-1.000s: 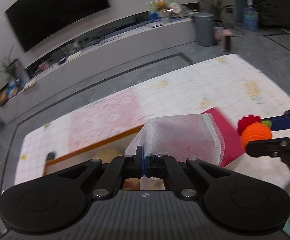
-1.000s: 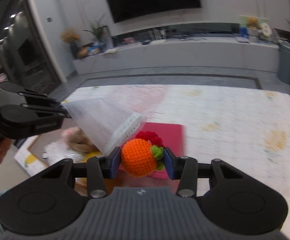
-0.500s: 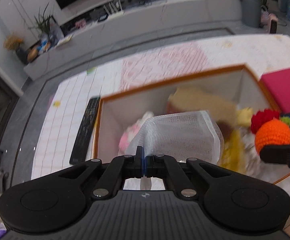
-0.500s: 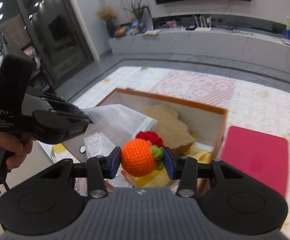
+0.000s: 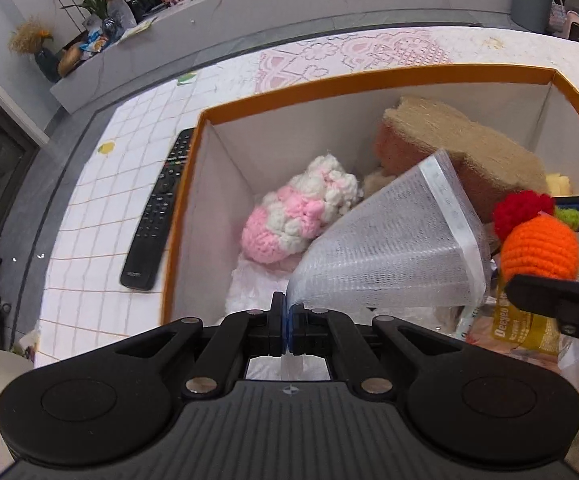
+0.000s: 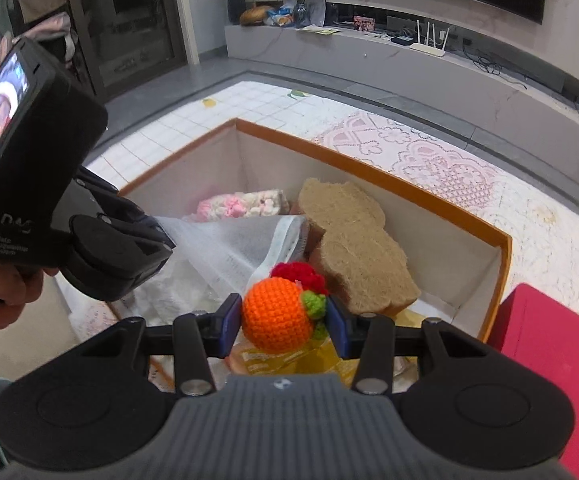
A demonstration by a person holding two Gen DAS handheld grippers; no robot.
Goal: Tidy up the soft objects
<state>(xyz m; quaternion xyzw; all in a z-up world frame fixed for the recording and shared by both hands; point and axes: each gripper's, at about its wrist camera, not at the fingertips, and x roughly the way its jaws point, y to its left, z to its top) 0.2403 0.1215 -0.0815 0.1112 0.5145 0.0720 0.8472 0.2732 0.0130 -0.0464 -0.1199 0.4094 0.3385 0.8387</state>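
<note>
My left gripper is shut on a white foam mesh sleeve and holds it over the orange-rimmed box; the sleeve also shows in the right wrist view. My right gripper is shut on an orange crocheted ball with red and green tufts, above the box's near side. In the left wrist view the ball hangs at the right. Inside the box lie a pink and white knitted piece, a tan fibre pad and plastic packets.
A black remote control lies on the tiled white tablecloth left of the box. A magenta flat box sits right of the box. A TV bench and plants stand beyond the table.
Both grippers have swung left from above the magenta box to over the orange-rimmed box and moved lower toward it, each keeping its object.
</note>
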